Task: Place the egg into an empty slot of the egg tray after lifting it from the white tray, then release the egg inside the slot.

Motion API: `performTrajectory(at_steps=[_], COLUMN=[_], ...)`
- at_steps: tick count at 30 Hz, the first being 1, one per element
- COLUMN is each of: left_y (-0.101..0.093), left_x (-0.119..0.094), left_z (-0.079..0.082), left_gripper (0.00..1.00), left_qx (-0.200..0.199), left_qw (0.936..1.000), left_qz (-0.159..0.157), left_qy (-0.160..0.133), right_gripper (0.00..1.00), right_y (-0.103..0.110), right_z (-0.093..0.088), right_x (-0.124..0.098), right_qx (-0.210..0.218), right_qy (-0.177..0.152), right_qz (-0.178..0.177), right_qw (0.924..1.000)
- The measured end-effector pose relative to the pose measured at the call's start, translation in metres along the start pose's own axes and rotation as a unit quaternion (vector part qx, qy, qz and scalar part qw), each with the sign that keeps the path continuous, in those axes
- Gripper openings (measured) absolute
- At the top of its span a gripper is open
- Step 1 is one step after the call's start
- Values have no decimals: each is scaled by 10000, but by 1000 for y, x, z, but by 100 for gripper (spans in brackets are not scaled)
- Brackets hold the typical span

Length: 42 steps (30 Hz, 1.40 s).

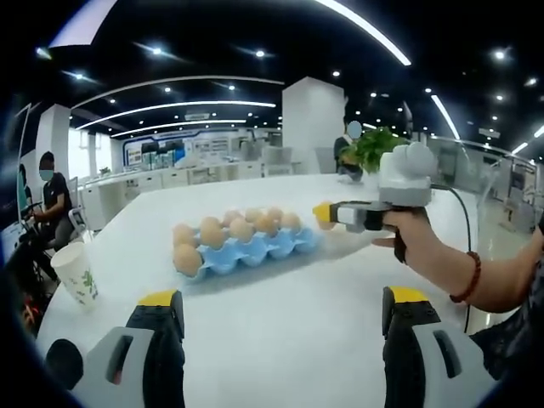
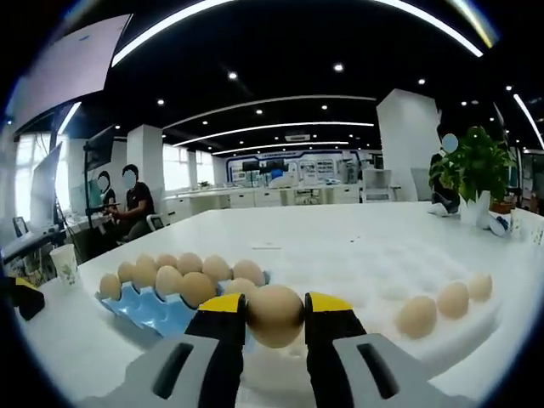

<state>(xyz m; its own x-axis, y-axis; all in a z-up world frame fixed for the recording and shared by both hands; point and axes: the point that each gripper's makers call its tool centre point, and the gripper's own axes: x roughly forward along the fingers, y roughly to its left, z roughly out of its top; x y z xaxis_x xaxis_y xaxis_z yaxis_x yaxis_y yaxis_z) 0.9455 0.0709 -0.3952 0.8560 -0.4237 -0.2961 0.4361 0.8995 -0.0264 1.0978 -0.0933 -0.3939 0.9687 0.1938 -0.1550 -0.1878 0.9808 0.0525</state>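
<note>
My right gripper (image 2: 274, 316) is shut on a brown egg (image 2: 274, 313), held above the table between the two trays. The blue egg tray (image 2: 140, 313) lies just behind and to the left, with several eggs in its slots. The white tray (image 2: 374, 255) spreads to the right, with three eggs (image 2: 416, 314) near its front edge. In the left gripper view the blue egg tray (image 1: 255, 251) sits mid-table, and the right gripper (image 1: 327, 214) hovers at its right end, held by a hand (image 1: 416, 234). My left gripper (image 1: 283, 306) is open and empty, well short of the tray.
A paper cup (image 1: 76, 272) stands near the table's left edge, also the paper cup (image 2: 64, 262) in the right gripper view. A potted plant (image 2: 476, 166) stands at the far right of the table. People sit at desks (image 2: 127, 200) beyond the left side.
</note>
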Motion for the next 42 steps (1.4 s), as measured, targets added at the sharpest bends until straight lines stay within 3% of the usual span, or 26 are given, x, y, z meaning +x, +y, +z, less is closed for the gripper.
performTrajectory(at_steps=[19, 30, 42], left_y=[5, 6, 12], left_x=[-5, -4, -4], left_z=[-1, -2, -4], left_gripper=[99, 99, 99], left_qx=[-8, -17, -61], left_qw=[10000, 9999, 9998], left_qz=[90, 101, 157], left_qy=[22, 37, 62], right_gripper=[28, 28, 28], right_y=[39, 58, 86], right_z=[6, -1, 0], right_x=[7, 13, 16], right_qx=[-75, -80, -168], right_qy=[8, 186, 169], right_qz=[417, 681, 1065], right_qw=[9991, 9975, 9940])
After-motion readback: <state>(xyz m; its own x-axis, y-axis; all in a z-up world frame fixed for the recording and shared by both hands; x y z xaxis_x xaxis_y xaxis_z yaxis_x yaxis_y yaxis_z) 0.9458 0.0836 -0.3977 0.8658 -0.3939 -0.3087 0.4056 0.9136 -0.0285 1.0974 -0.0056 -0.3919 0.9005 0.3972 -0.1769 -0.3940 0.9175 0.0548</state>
